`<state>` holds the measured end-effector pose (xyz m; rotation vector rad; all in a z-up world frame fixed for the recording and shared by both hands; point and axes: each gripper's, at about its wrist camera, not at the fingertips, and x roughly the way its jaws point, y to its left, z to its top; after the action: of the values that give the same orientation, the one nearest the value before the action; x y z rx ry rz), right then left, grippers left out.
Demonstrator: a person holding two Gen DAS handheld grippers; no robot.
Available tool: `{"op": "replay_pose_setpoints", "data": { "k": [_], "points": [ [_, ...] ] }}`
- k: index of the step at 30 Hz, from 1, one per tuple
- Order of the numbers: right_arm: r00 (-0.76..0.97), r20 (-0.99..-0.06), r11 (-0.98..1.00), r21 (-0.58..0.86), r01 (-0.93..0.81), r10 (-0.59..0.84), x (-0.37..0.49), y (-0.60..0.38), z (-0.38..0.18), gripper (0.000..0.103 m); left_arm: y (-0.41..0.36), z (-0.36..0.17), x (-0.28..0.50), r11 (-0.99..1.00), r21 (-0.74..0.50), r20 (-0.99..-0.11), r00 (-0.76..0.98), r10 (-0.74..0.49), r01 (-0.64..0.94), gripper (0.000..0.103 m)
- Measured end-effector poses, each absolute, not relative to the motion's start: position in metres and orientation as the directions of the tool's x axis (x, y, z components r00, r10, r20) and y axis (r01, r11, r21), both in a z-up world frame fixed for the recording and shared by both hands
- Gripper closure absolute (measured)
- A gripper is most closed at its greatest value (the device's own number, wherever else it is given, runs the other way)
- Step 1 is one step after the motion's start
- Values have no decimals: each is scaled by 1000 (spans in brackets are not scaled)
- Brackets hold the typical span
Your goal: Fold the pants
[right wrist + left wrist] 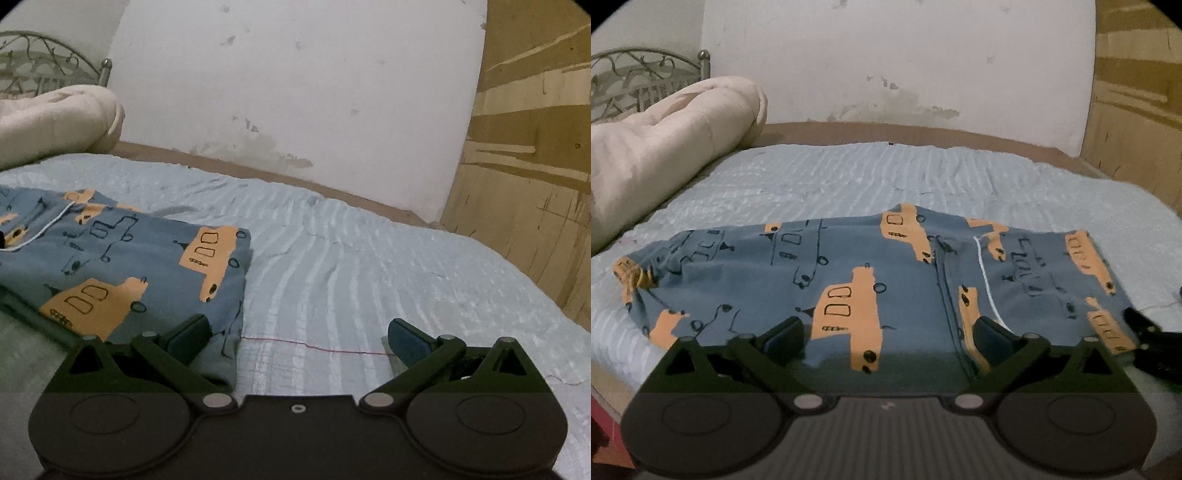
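Pants lying flat on the bed, both grippers gaping.

The pants are lying spread across the bed, a white drawstring trailing over them. The left hand-held gripper is hovering wide open over their near edge; the right hand-held gripper is gaping, empty, at their right corner, beside a red thread.

Pants blue-grey, orange vehicle print; bedspread pale blue, ribbed.
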<state>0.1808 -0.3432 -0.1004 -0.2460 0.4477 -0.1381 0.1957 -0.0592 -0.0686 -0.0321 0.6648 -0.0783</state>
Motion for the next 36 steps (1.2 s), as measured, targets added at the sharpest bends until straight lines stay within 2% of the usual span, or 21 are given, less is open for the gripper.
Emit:
{"op": "replay_pose_setpoints", "data": {
  "k": [6,9,11,18,20,24,36],
  "points": [
    [878,-432,962,-252,104,-208,183,-343,-89,1,-32,-49,173,992,-119,-586,804,-101,38,1],
    [902,-363,962,-216,165,-236,172,-326,-68,1,-13,-39,167,992,-126,-577,814,-66,-9,1],
    [923,-349,979,-174,106,-162,172,-309,-58,1,2,-33,166,990,-136,-567,823,-37,-50,1],
    [903,-414,962,-182,-203,112,218,-226,-56,1,52,-29,168,963,-143,-564,818,111,-230,1],
    [902,-420,955,-212,-209,104,233,-211,-59,1,63,-28,171,954,-137,-568,810,145,-267,1],
    [868,-490,953,-219,-212,80,251,-201,-84,1,82,-34,176,940,-125,-583,790,190,-318,1],
    [874,-477,961,-184,-208,97,245,-208,-92,1,90,-49,192,933,-110,-620,757,205,-344,1]
  ]
}}
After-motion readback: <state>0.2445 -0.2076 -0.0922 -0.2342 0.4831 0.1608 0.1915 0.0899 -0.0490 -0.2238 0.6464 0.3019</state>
